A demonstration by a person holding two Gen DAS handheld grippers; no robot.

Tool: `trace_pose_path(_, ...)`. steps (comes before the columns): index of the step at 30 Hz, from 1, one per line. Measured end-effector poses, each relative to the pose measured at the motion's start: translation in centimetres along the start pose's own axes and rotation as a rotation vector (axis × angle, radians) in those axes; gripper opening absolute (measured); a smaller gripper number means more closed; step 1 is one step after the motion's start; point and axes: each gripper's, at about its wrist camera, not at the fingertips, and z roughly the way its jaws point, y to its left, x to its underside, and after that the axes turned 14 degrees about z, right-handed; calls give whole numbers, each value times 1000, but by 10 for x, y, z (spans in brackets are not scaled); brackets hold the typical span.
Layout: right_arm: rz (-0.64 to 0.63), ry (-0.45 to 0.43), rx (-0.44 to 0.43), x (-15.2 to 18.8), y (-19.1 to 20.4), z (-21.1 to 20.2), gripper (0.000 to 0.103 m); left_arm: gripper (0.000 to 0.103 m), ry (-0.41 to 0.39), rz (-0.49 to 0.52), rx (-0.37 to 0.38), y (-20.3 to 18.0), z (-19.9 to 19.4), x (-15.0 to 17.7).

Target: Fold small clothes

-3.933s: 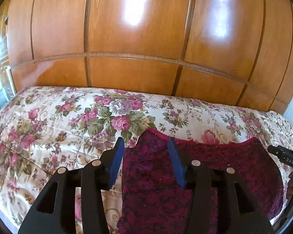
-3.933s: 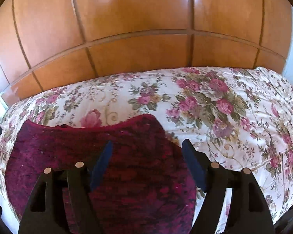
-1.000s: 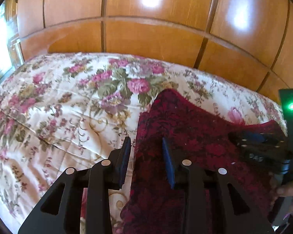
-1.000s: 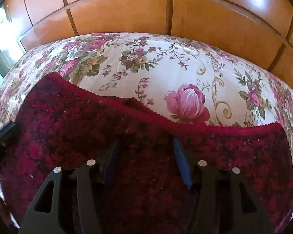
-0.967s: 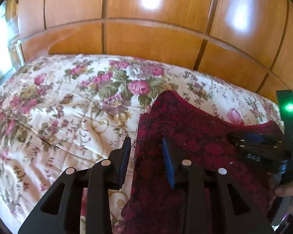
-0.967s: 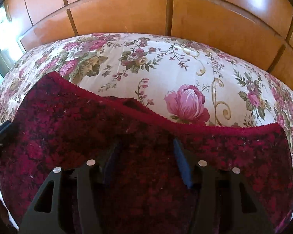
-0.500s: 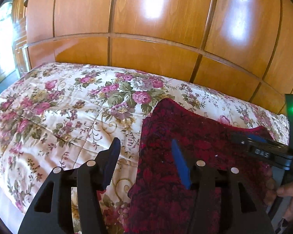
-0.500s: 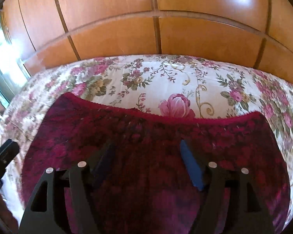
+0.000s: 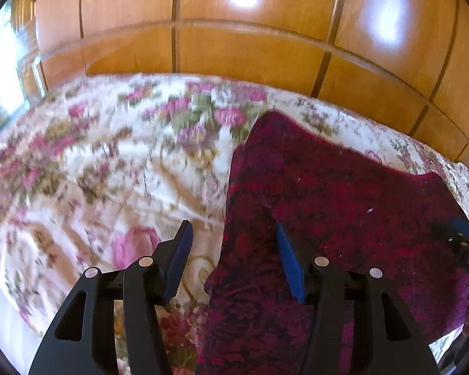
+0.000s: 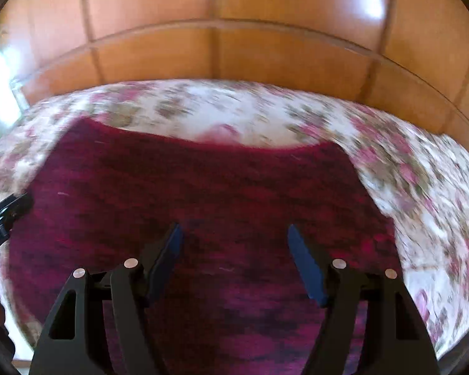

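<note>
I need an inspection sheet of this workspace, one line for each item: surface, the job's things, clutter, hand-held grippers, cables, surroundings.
Surface: bed with floral bedspread, blurred in both views.
Job's things: one dark red garment lying spread flat on the bedspread; it looks like a single folded piece, layers cannot be told.
Clutter: nothing seen.
Hand-held grippers: left hand-held gripper open, nothing between its pads, over the garment's left edge; right hand-held gripper open and empty, above the garment's middle. Both have just been opening.
Cables: nothing seen.
Surroundings: glossy wooden wardrobe panels behind the bed; bright window at far left.
</note>
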Motion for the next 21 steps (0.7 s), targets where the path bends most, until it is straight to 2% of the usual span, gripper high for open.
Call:
trace_pose_path(3, 75, -22, -33, -2, -23, -13, 68, 53, -47, 4, -18, 0, -11, 2)
trace_pose_path(5, 138, -62, -1, -2, -47, -26, 68, 53, -96, 13, -25, -1, -23, 3)
trace_pose_path(8, 212, -89, 55, 3, -83, -39, 68, 53, -132, 36, 13, -7, -33, 3)
trace_pose_path(9, 229, -86, 75, 5, -94, -39, 64, 53, -142, 49, 28, -11, -35, 3)
trace_pose_path(11, 283, -29, 58, 13, -115, -34, 54, 53, -135, 88, 49, -21, -31, 3)
trace_pose_path(13, 314, 9, 39, 20, -124, -26, 56, 53, -87, 105, 44, -26, -18, 2)
trace_pose_path(15, 319, 13, 59, 23, -128, -17, 68, 55, -29, 135, 16, -30, 3, 2)
trace_pose_path(18, 370, 22, 46, 25, -142, -3, 76, 61, -25, 164, -18, -34, 10, 1)
trace_pose_path(21, 388, 34, 18, 26, -149, -3, 77, 62, -9, 125, 4, -27, 9, -2)
